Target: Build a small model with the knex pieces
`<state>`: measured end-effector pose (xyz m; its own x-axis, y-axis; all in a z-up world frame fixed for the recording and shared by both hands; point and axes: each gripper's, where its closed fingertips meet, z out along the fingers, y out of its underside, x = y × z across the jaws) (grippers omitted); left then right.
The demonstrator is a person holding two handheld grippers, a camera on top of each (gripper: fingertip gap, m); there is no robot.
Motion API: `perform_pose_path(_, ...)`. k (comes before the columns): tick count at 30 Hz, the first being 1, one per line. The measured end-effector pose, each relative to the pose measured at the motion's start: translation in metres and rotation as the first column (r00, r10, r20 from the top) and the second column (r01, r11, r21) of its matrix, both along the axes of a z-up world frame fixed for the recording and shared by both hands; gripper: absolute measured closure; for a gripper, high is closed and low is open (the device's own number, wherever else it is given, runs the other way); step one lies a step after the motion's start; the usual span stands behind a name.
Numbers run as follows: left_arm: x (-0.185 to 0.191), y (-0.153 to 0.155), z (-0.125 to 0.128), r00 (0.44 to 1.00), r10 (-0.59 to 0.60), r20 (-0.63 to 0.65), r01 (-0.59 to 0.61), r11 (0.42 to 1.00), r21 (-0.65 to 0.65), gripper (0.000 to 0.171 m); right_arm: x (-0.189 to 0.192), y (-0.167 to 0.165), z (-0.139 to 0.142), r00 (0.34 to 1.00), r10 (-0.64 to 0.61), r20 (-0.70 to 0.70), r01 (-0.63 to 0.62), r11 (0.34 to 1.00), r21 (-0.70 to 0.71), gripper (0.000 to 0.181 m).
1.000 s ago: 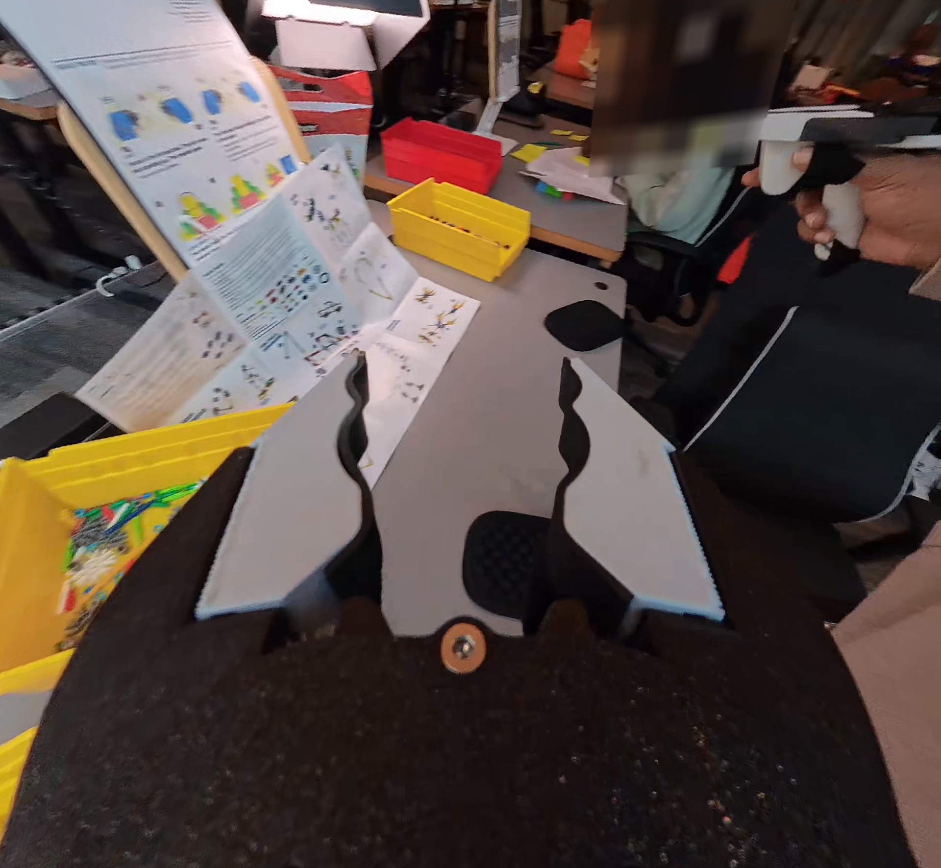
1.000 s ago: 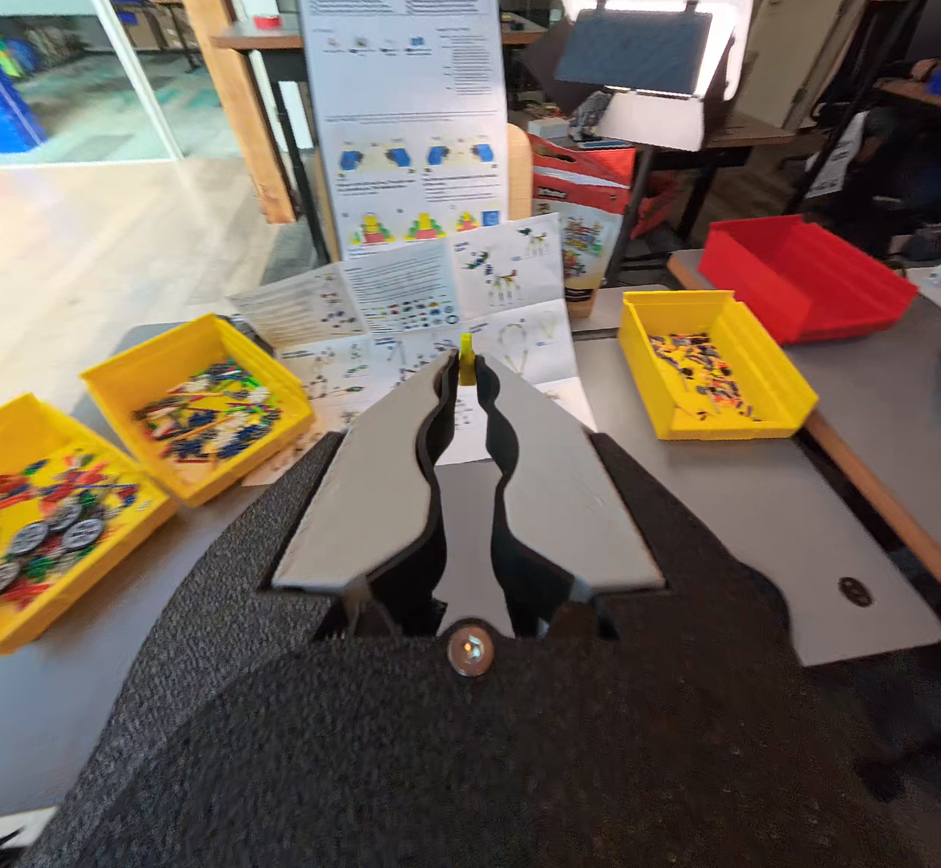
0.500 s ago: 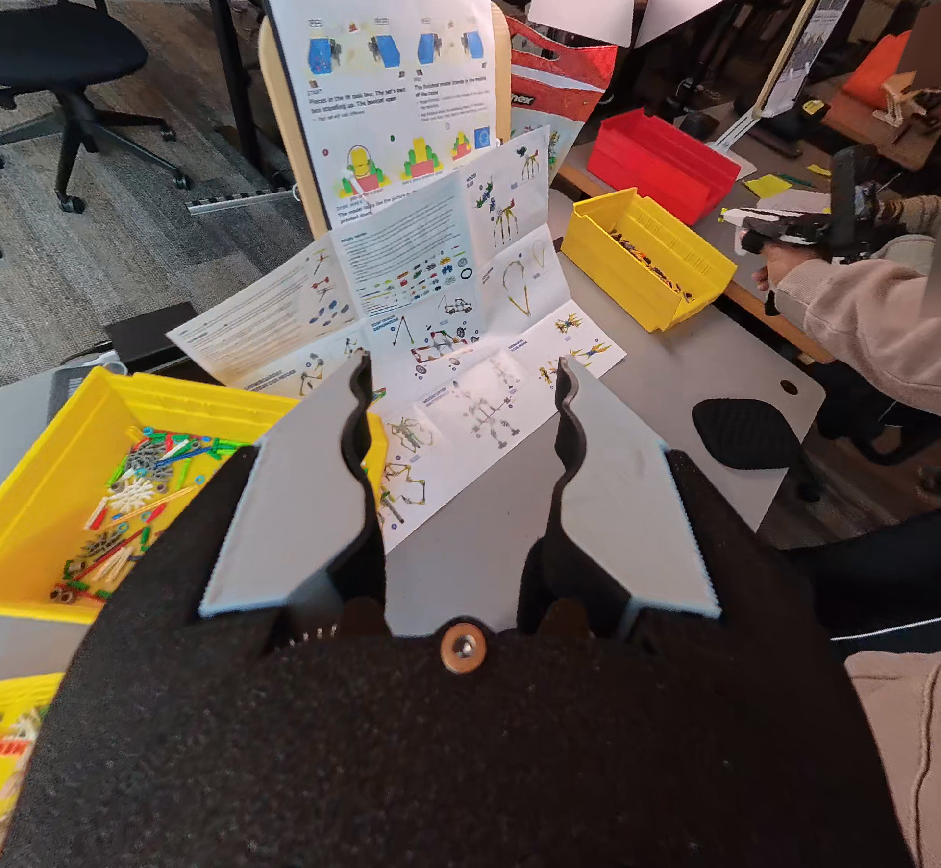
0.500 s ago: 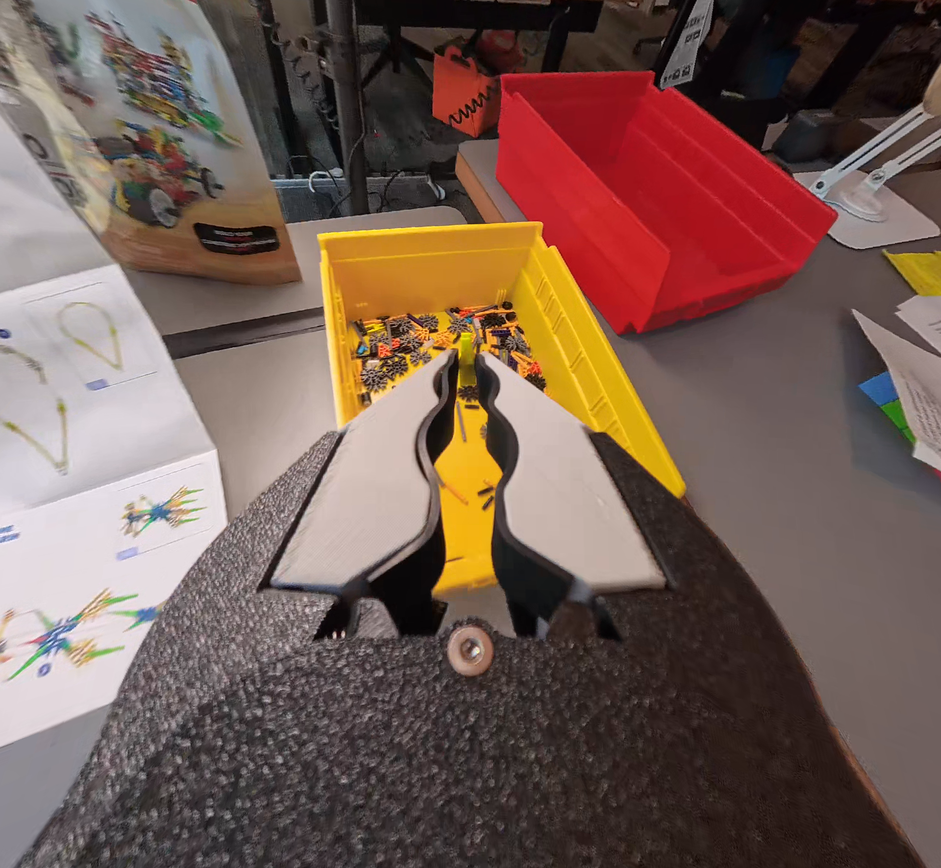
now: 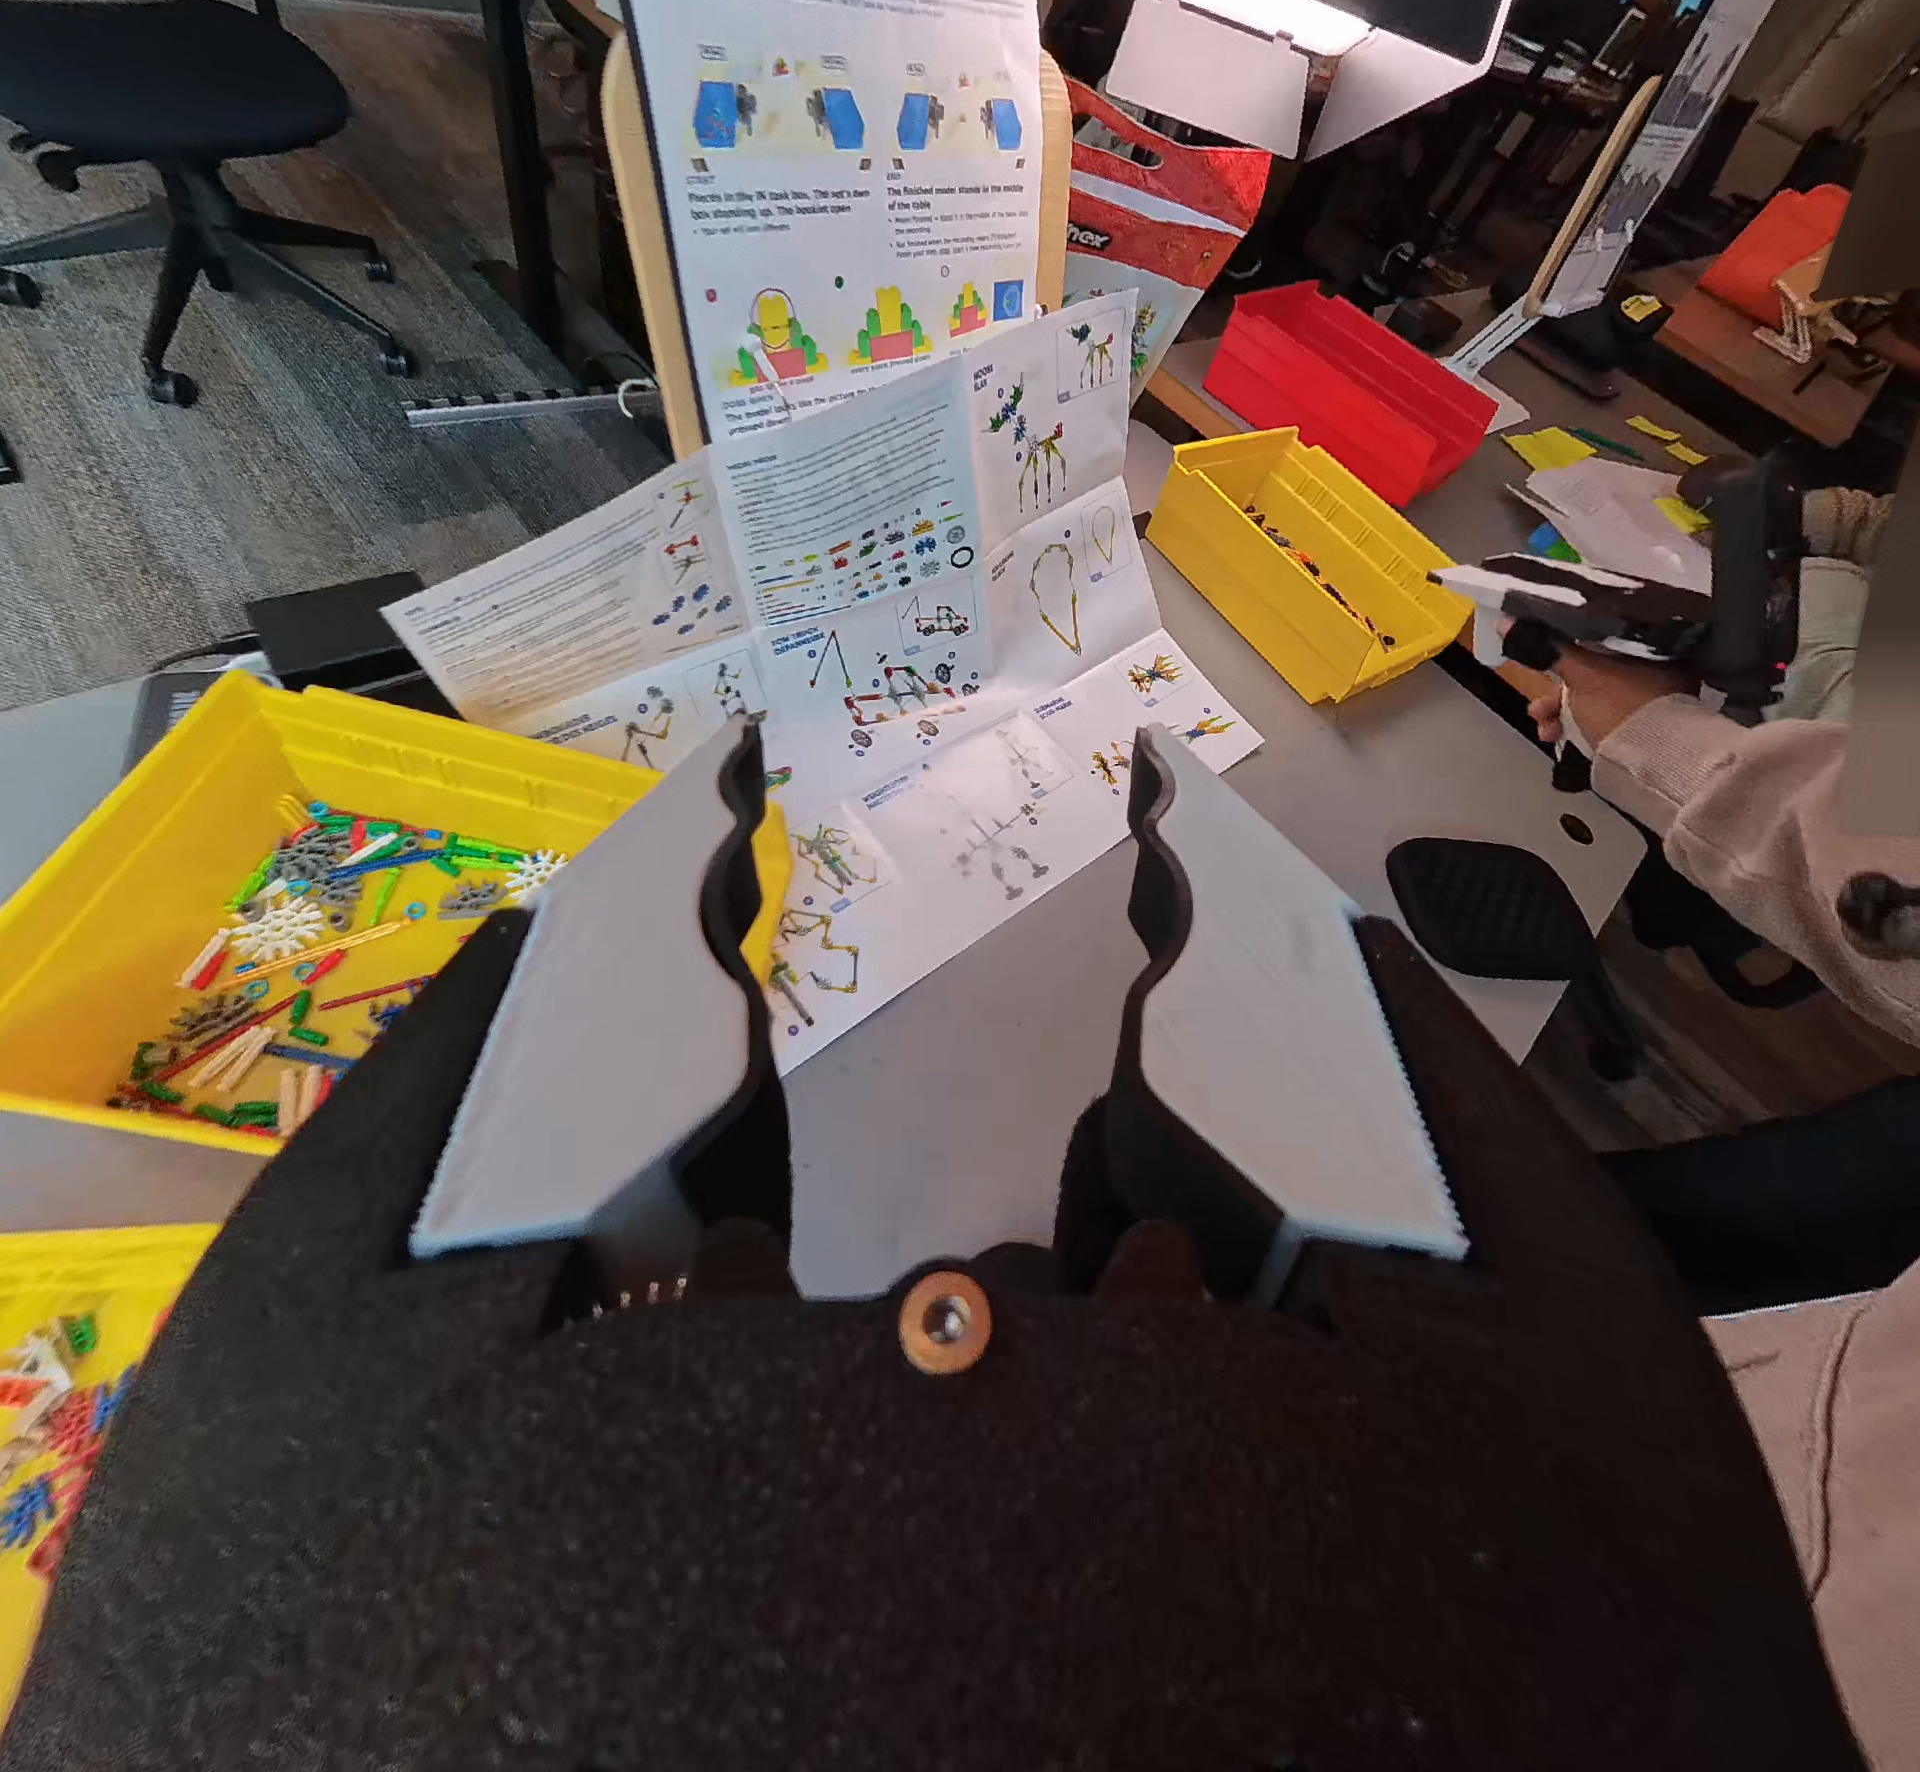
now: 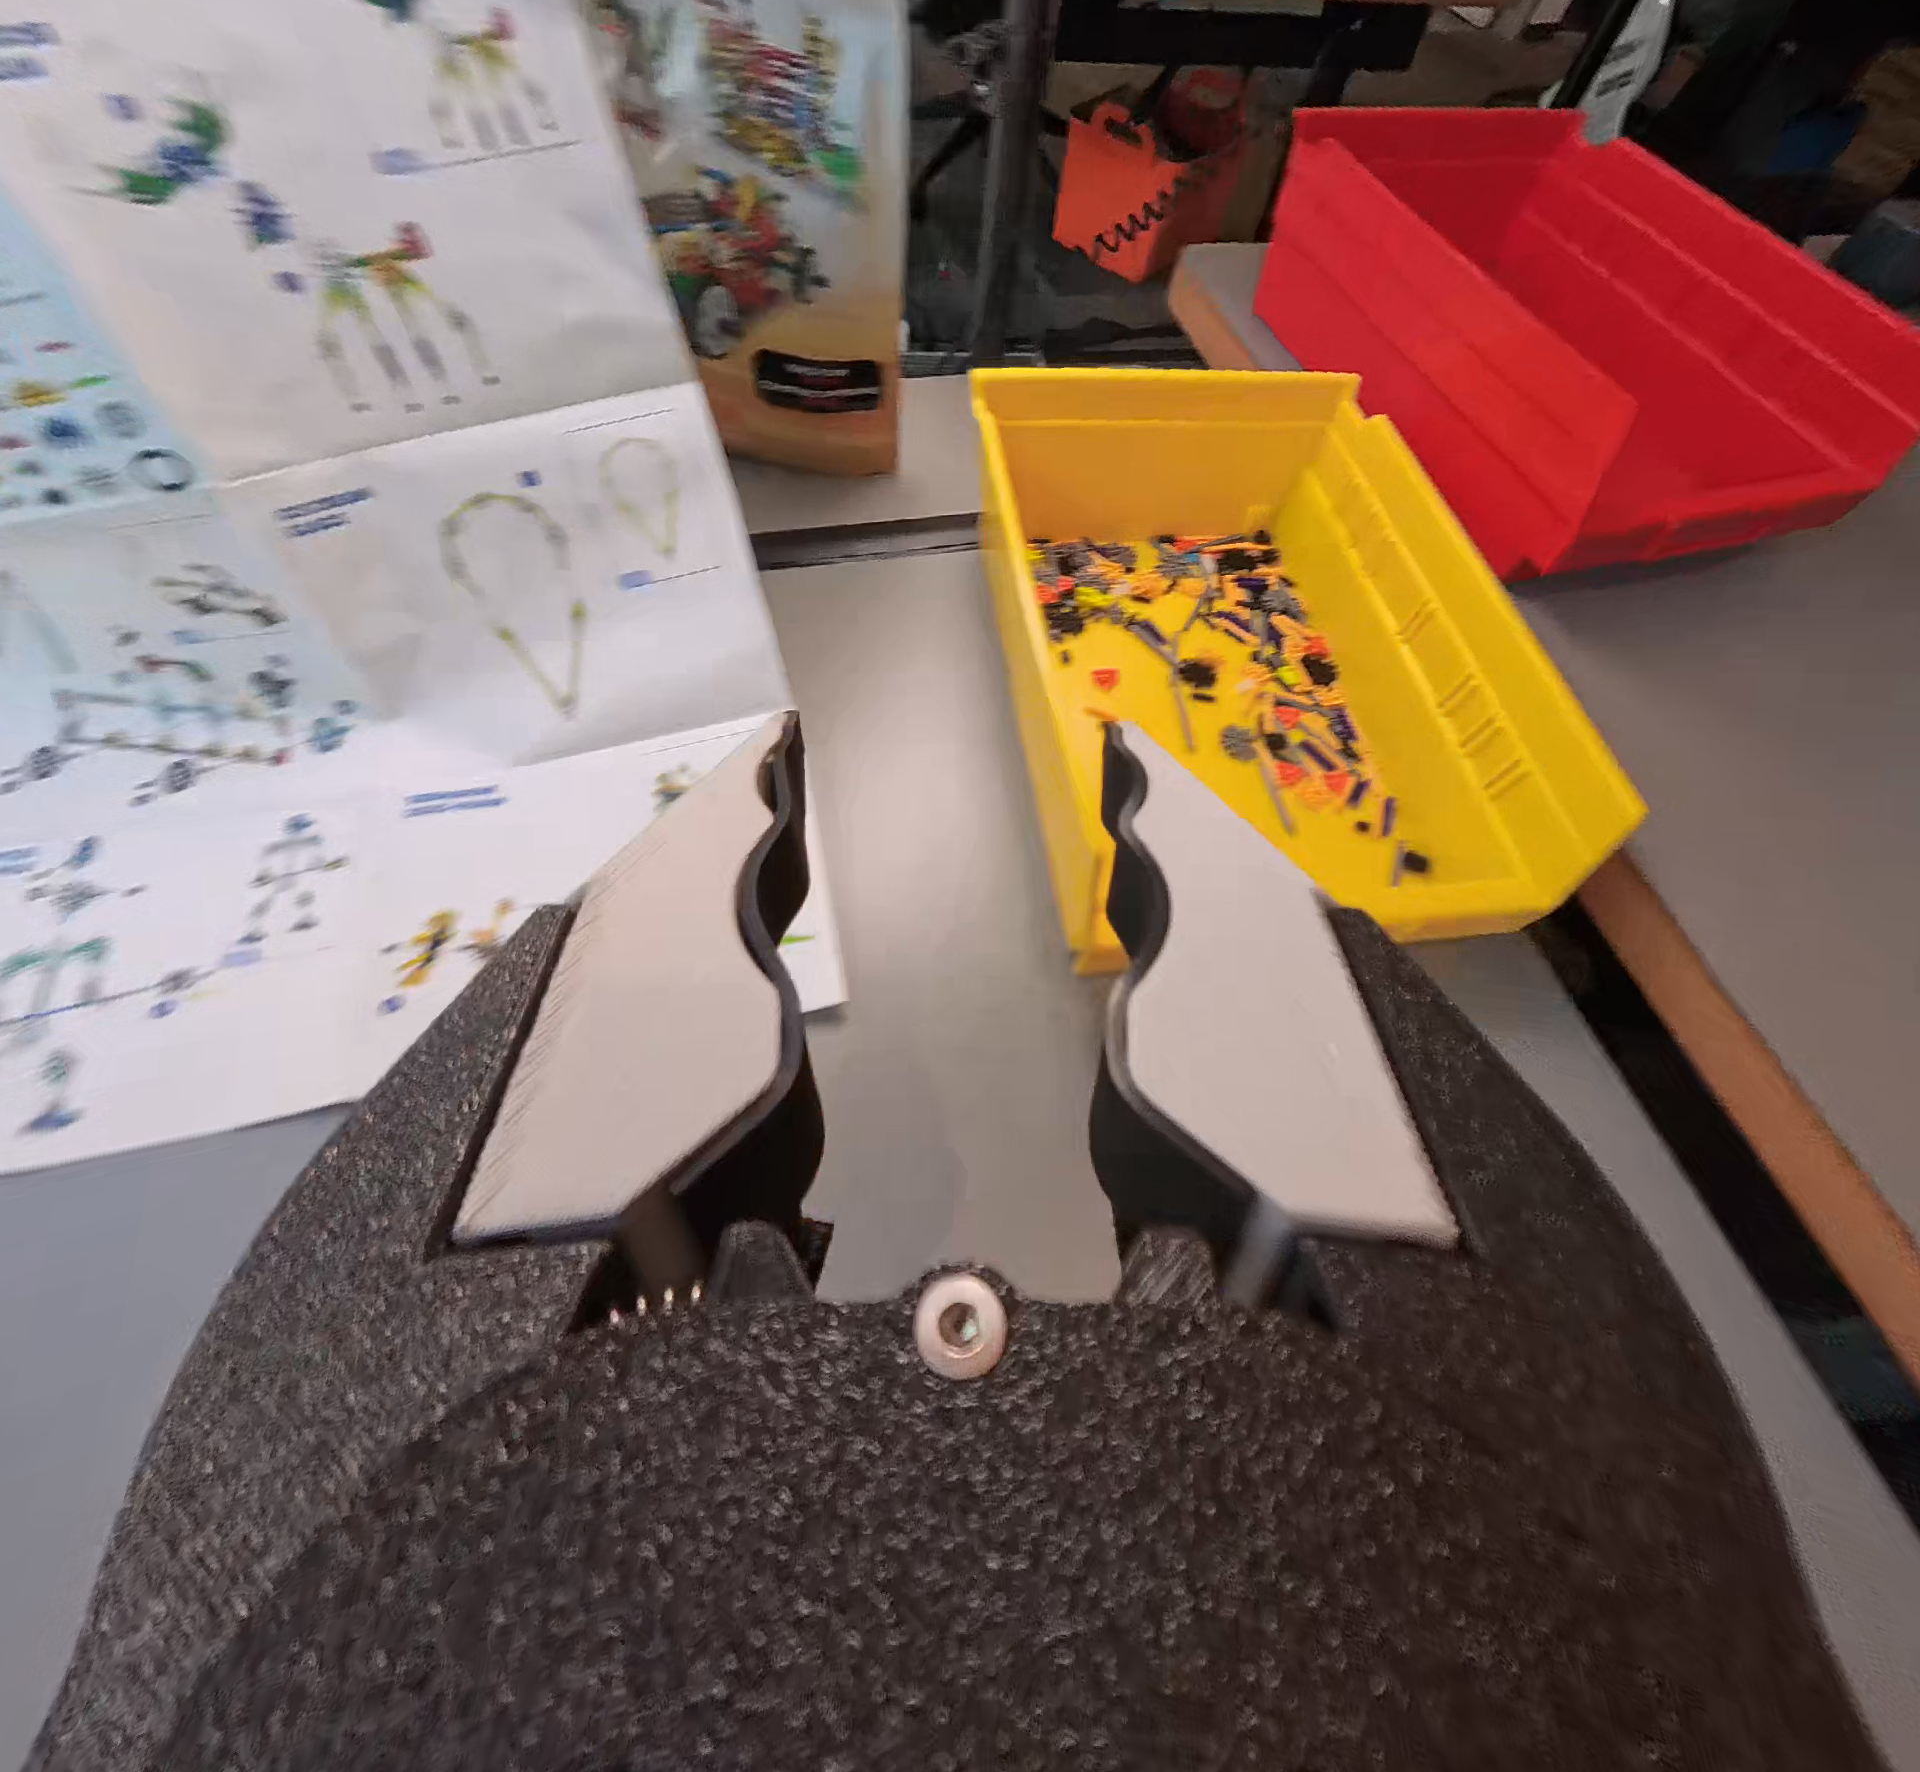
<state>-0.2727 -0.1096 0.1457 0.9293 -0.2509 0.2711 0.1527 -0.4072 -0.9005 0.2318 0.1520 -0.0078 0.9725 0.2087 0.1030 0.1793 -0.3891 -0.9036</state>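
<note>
My left gripper (image 5: 940, 746) is open and empty above the unfolded instruction sheet (image 5: 914, 683), beside a yellow bin (image 5: 135, 839) of colourful rods and connectors at the left. My right gripper (image 6: 951, 735) is open and empty over the grey table (image 6: 935, 839), just left of a yellow bin (image 6: 1455, 683) of small dark and orange pieces. The instruction sheet (image 6: 364, 579) lies to its left. The right gripper also shows in the left wrist view (image 5: 1538, 595), held by a hand near that same yellow bin (image 5: 1299, 569).
A red bin (image 6: 1610, 351) stands behind the right yellow bin; it also shows in the left wrist view (image 5: 1340, 382). A tall printed board (image 5: 842, 143) and a toy set box (image 6: 769, 195) stand at the back. A second yellow bin (image 5: 52, 1359) is at the lower left. A black chair armrest (image 5: 1486, 901) is at the table's right edge. The gap from one gripper's tips to the other's is roughly 60 cm.
My right gripper was shut on a small yellow piece, carried it over the right yellow bin, then opened; the piece is gone from the jaws. The left gripper swung left and stayed open.
</note>
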Motion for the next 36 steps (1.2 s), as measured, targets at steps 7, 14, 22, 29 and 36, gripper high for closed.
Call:
perform_pose_path(7, -0.135, -0.168, 0.002, 0.98, 0.197, 0.015, -0.197, 0.971, 0.134, 0.101, -0.228, -0.19, 0.047, 0.959, 0.276, -0.056, -0.273, 0.96, 0.06, 0.125)
perform_pose_path(14, -0.312, -0.42, -0.017, 0.918, 0.394, -0.035, -0.392, 0.918, 0.059, 0.104, -0.512, -0.376, 0.106, 0.814, 0.575, -0.077, -0.568, 0.817, 0.102, 0.132)
perform_pose_path(22, -0.498, -0.593, -0.048, 0.774, 0.622, -0.117, -0.628, 0.778, -0.022, 0.1, -0.805, -0.475, 0.106, 0.524, 0.851, -0.042, -0.85, 0.526, 0.042, 0.121)
perform_pose_path(29, -0.673, -0.586, -0.051, 0.582, 0.801, -0.143, -0.802, 0.594, 0.064, 0.114, -1.068, -0.489, 0.049, 0.39, 0.905, -0.173, -0.913, 0.404, 0.054, 0.124)
perform_pose_path(36, -0.915, -0.503, 0.006, 0.536, 0.81, -0.238, -0.817, 0.569, 0.098, 0.129, -1.329, -0.452, 0.101, 0.239, 0.947, -0.217, -0.96, 0.264, 0.096, 0.127)
